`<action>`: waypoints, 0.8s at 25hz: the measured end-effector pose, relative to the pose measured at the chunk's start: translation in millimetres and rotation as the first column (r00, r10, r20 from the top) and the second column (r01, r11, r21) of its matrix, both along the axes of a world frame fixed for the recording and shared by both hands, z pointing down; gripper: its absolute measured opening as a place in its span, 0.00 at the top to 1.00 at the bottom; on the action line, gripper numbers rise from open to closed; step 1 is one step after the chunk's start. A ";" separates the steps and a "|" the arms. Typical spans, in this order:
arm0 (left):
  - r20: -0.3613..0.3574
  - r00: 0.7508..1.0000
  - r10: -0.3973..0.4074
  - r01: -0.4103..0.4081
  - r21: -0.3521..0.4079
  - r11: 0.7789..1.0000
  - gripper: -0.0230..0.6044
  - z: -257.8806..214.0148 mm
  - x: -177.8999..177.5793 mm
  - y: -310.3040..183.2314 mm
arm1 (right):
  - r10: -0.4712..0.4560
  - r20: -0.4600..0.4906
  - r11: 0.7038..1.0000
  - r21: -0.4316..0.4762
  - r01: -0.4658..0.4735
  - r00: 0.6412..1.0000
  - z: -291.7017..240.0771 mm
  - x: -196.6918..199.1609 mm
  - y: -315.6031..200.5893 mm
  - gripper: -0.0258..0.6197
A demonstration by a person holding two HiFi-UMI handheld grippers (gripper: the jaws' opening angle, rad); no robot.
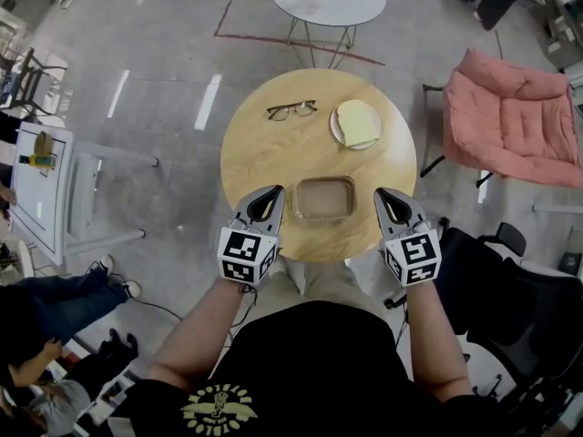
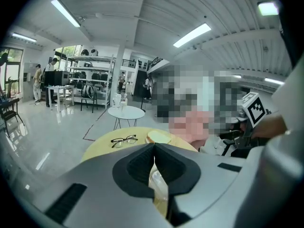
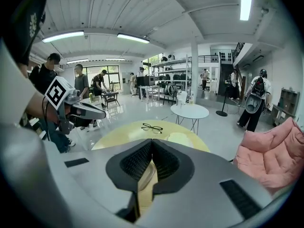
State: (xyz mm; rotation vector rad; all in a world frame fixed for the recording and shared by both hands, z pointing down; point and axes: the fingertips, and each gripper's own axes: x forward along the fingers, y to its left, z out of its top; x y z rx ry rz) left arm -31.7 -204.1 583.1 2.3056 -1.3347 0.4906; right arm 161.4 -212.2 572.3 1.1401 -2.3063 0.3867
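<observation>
Filling the middle of the head view, a round wooden table [image 1: 273, 153] is recorded. A pink chair [image 1: 515, 121] stands apart at the upper right of the frame.

At the table's near edge, lower centre of the frame, two hand-held grippers are noted, one on each side of a clear container [image 1: 323, 198]. The left gripper [image 1: 271, 191] lies just beside the container's left wall and the right gripper [image 1: 383, 193] just beside its right wall. No contact can be confirmed on either side.

Jaw state is read from the gripper views. The left gripper's [image 2: 154, 148] pads are pressed together with nothing between them, and the right gripper's [image 3: 152, 146] pads likewise. In each view the container is glimpsed only below and beyond the closed tips.

The container is empty, shallow, with rounded corners, and sits flat and upright.

Farther up the table a plate [image 1: 337, 135] carrying a pale yellow slab [image 1: 358, 121] is seen at centre right, with glasses [image 1: 291, 110] lying open to its left, well apart from the grippers.

Handling judgement: the container looks thin-walled and light, so it would likely slide or flex under a one-sided push. With both jaws shut, a grip on its rim would require them to be opened first, and even, gentle pressure from both sides is advised.
</observation>
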 end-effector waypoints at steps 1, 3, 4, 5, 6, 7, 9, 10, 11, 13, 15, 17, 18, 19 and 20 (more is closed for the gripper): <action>0.002 1.000 0.004 -0.004 -0.013 1.000 0.94 6.4 0.7 0.3 | -0.004 -0.002 1.000 -0.015 0.004 1.000 6.4 -1.1 0.5 0.93; 0.009 1.000 0.021 -0.020 -0.044 0.999 0.94 21.0 3.2 1.2 | -0.012 -0.007 0.999 -0.043 0.011 1.000 20.0 -3.3 1.4 0.92; 0.011 1.000 0.029 -0.028 -0.062 0.998 0.94 28.6 4.4 2.6 | -0.014 -0.011 0.998 -0.059 0.014 1.000 27.4 -4.4 2.5 0.88; 0.012 0.999 0.035 -0.034 -0.079 0.996 0.94 35.6 5.2 4.2 | -0.016 -0.016 0.997 -0.075 0.014 1.000 34.9 -5.5 3.5 0.87; 0.012 0.999 0.038 -0.037 -0.094 0.995 0.94 41.9 5.9 5.7 | -0.016 -0.021 0.996 -0.089 0.014 1.000 42.3 -6.1 4.3 0.87; 0.010 0.999 0.039 -0.037 -0.107 0.994 0.94 47.4 6.7 7.2 | -0.015 -0.024 0.994 -0.104 0.012 1.000 49.4 -6.0 4.9 0.87; 0.010 0.999 0.036 -0.035 -0.130 0.991 0.94 57.4 9.0 10.1 | -0.010 -0.026 0.991 -0.137 0.006 1.000 62.2 -3.4 6.8 0.86; 0.012 0.999 0.035 -0.033 -0.140 0.990 0.94 62.0 9.8 11.5 | -0.009 -0.028 0.988 -0.152 0.005 1.000 67.9 -2.1 8.0 0.86; 0.016 0.999 0.034 -0.031 -0.149 0.988 0.94 66.1 9.9 12.5 | -0.011 -0.030 0.986 -0.166 0.006 0.999 73.3 -1.6 9.0 0.86; 0.023 0.999 0.031 -0.027 -0.164 0.986 0.94 73.1 8.8 13.0 | -0.020 -0.035 0.982 -0.189 0.014 0.999 84.0 -3.1 9.8 0.85; 0.026 0.999 0.029 -0.024 -0.175 0.984 0.94 79.9 8.8 13.0 | -0.024 -0.039 0.977 -0.214 0.015 0.999 96.7 -2.8 10.5 0.84; 0.026 0.999 0.024 -0.019 -0.187 0.982 0.94 86.9 8.9 13.9 | -0.017 -0.044 0.968 -0.249 0.006 0.999 112.1 -0.8 12.0 0.84; 0.026 0.999 0.021 -0.016 -0.194 0.981 0.94 90.4 7.8 14.6 | -0.014 -0.046 0.965 -0.264 0.001 0.999 119.8 -0.6 12.3 0.83; 0.026 0.999 0.018 -0.013 -0.203 0.979 0.94 93.7 6.1 15.5 | -0.012 -0.048 0.961 -0.276 -0.002 0.999 126.9 -1.0 12.1 0.83; 0.027 1.000 0.015 -0.009 -0.212 0.977 0.94 96.5 4.3 16.6 | -0.010 -0.049 0.958 -0.287 -0.005 0.999 133.1 -1.7 11.7 0.83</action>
